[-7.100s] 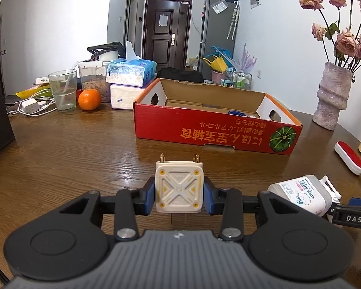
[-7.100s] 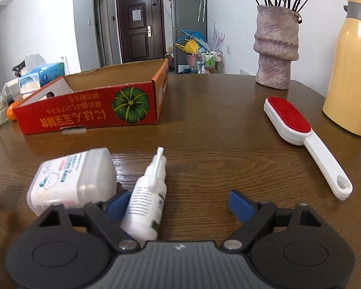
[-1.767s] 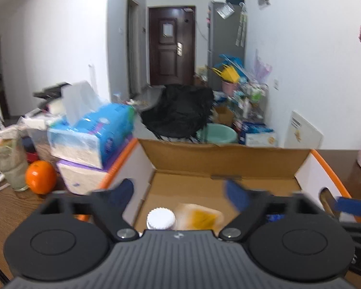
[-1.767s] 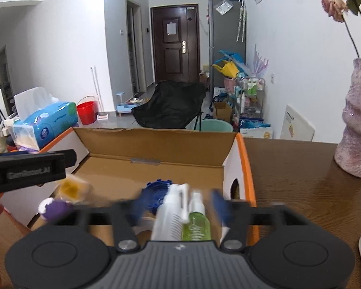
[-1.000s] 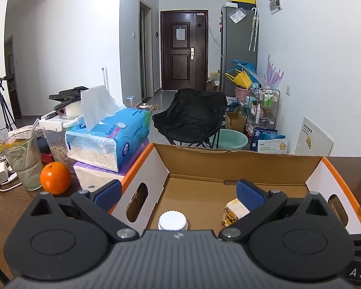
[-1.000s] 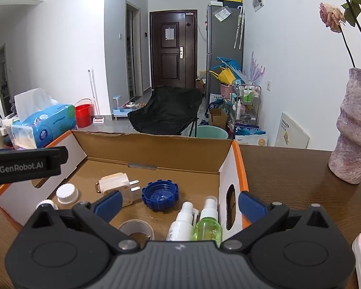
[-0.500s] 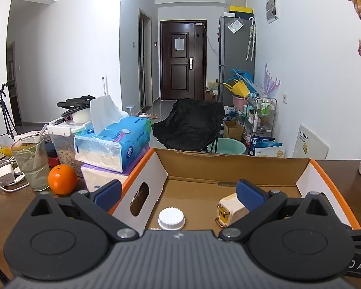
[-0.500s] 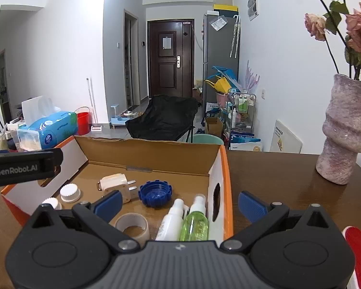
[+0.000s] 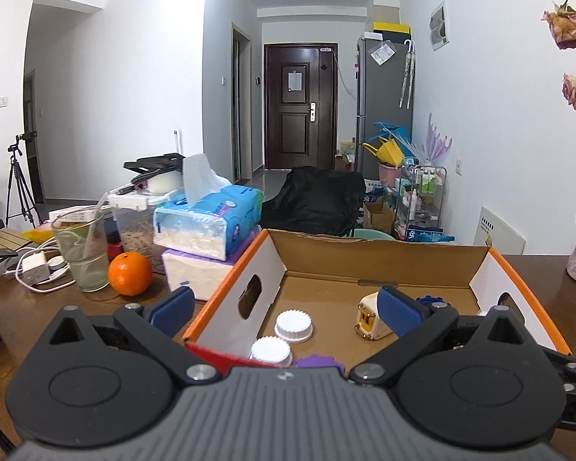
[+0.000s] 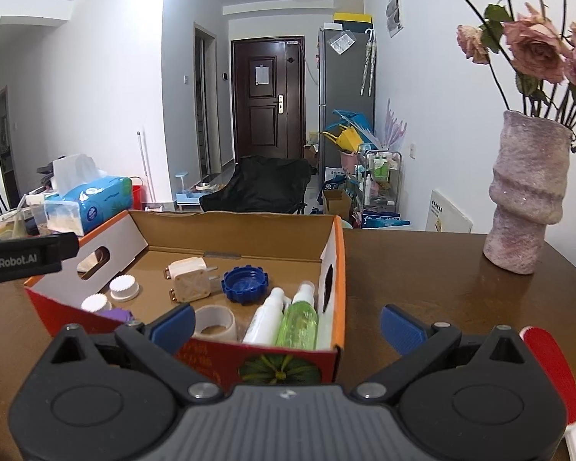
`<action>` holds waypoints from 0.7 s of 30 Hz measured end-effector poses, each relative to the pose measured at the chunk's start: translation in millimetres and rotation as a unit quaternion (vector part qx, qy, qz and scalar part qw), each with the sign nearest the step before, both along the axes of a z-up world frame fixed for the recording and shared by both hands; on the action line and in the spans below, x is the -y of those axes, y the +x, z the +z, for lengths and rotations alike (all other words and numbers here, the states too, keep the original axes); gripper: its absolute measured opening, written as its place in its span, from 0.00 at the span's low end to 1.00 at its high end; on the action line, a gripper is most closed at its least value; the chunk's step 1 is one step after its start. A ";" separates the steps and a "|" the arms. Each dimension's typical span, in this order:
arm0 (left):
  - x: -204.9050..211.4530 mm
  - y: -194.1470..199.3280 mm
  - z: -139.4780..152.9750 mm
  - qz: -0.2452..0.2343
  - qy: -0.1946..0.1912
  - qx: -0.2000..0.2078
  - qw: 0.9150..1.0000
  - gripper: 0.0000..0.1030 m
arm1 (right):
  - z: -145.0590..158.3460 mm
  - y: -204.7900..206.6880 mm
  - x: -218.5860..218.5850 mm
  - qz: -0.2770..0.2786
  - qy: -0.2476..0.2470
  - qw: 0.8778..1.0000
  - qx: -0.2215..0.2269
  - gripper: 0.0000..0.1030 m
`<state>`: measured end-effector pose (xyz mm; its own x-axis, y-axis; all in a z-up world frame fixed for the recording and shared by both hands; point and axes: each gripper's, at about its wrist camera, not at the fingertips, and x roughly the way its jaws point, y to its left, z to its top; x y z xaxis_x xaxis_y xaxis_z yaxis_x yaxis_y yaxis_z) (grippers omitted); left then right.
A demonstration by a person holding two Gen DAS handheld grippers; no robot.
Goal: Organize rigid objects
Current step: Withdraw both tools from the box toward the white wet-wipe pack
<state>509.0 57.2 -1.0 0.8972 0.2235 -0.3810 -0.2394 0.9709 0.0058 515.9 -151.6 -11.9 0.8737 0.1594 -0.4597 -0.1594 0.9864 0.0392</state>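
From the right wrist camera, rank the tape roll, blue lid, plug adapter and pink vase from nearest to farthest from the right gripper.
The right gripper is open, just short of the cardboard box.
1. Tape roll: box's near edge, by the left finger.
2. Blue lid: mid-box.
3. Plug adapter: left of the lid; too close to call with it.
4. Pink vase: far right, on the table.

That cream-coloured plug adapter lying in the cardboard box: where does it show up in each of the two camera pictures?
Left wrist view: the plug adapter lies right of centre on the box floor, partly behind the gripper's blue right finger pad.
Right wrist view: the plug adapter lies left of centre, just left of the blue lid.
Shared landmark: the dark door.
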 end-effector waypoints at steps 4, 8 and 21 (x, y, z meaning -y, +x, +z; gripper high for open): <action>-1.1 -16.0 -0.7 0.000 0.001 -0.001 1.000 1.00 | -1.6 -16.1 6.0 -0.004 0.003 1.000 -0.002 1.00; -1.9 -33.9 -2.8 -0.001 0.000 -0.005 1.000 1.00 | -2.7 -34.7 10.3 -0.006 0.007 1.000 -0.003 1.00; -1.8 -96.9 -11.2 -0.008 0.013 -0.018 1.000 1.00 | -11.2 -98.8 18.6 -0.008 0.021 1.000 0.008 1.00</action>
